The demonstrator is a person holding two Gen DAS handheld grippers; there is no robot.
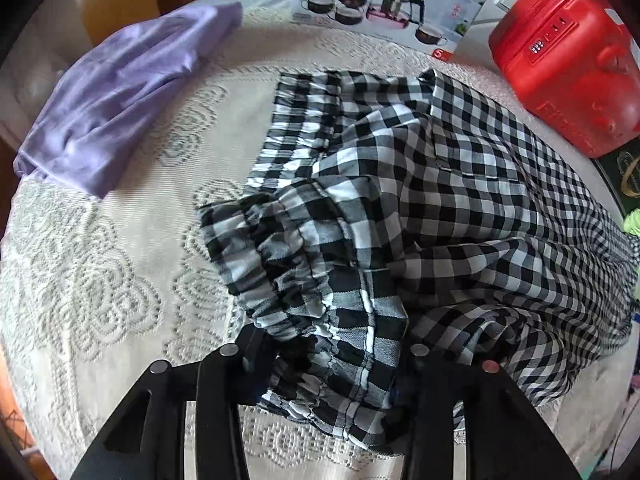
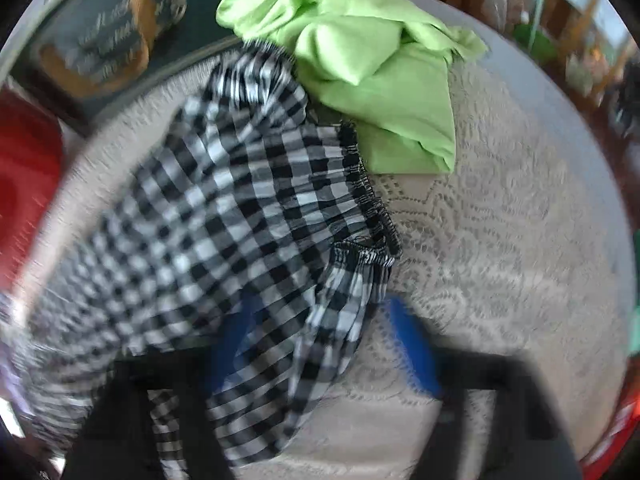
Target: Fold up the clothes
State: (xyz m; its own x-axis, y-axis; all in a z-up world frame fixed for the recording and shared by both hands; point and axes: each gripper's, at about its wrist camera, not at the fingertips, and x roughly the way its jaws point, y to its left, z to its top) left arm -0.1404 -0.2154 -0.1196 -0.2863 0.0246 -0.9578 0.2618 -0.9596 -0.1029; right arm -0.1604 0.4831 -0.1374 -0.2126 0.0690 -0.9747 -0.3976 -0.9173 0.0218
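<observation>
The black-and-white checked garment [image 1: 420,208] lies rumpled across the centre and right of the left wrist frame, on a cream lace cloth [image 1: 100,272] that covers the counter. Its gathered elastic waistband [image 1: 280,280] bunches toward the lower centre, where it runs in between the black fingers of the left gripper [image 1: 324,360]; the fingers stand wide, with fabric filling the space between them, and whether they truly pinch it cannot be told.

In the right wrist frame the same checked garment [image 2: 224,216] fills the left and centre, badly blurred, with a stitched black hem [image 2: 372,204] at its right edge. A fold hangs down between the blue pads [image 2: 412,344] of the right gripper [image 2: 320,344] (the pads sit well apart, and a grip on the cloth cannot be confirmed).

A lime green garment [image 2: 360,60] is heaped at the upper centre, touching the checked one. In the left wrist frame, a lilac garment [image 1: 120,92] lies at the upper left, a printed tea-set box [image 1: 384,0] stands at the top, and a red case [image 1: 568,60] sits at the upper right.
</observation>
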